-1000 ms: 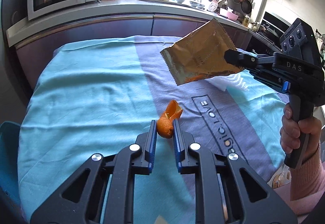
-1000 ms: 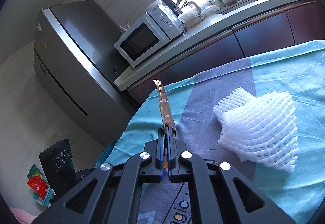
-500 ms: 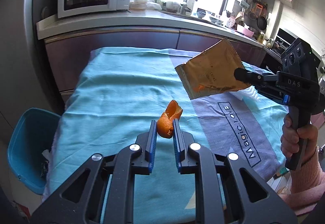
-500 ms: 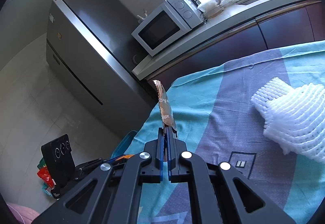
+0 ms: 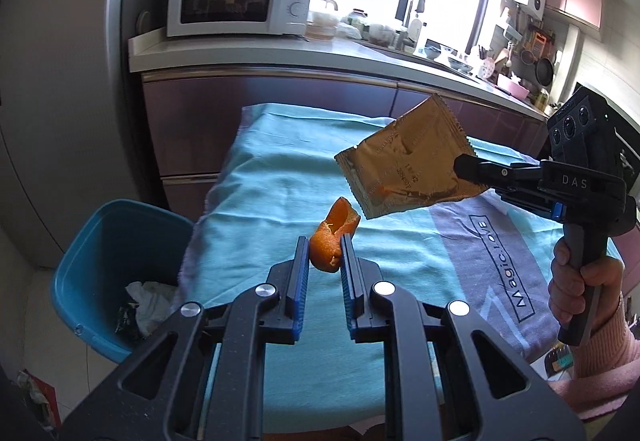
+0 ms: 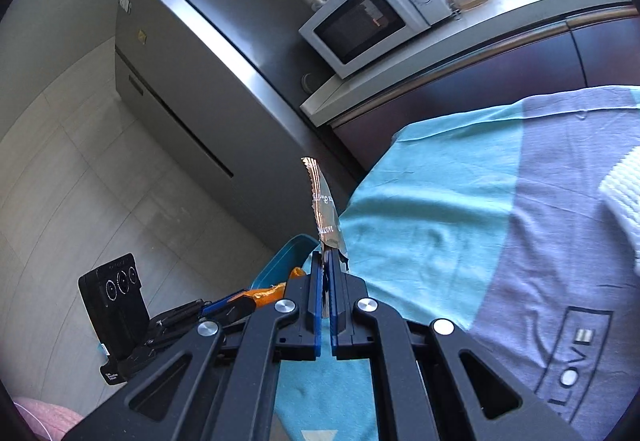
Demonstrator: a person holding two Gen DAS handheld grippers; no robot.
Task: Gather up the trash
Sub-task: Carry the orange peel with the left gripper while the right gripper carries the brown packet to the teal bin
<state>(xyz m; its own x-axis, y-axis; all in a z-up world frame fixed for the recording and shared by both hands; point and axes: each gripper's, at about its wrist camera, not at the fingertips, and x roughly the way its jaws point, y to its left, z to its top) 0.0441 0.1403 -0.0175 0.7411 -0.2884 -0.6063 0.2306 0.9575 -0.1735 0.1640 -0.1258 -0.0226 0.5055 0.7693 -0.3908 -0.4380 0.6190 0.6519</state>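
Left gripper (image 5: 325, 261) is clamping the orange peel (image 5: 334, 241) above the table edge, nr the blue bin (image 5: 100, 241). Right gripper (image 6: 327, 273) is pinching the wrapper (image 5: 404, 169) corner w/ jaws clenched. Both light, floppy; wrapper's slick, so edge grips suit.

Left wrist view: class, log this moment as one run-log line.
left gripper: shut on peel | right gripper: shut on wrapper | bin: beside table

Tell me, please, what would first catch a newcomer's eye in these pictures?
Probably the gold wrapper, pinched at one corner by the right gripper and held in the air over the turquoise cloth. Next, the orange peel clamped in the left gripper, and the blue bin on the floor at the table's left end.
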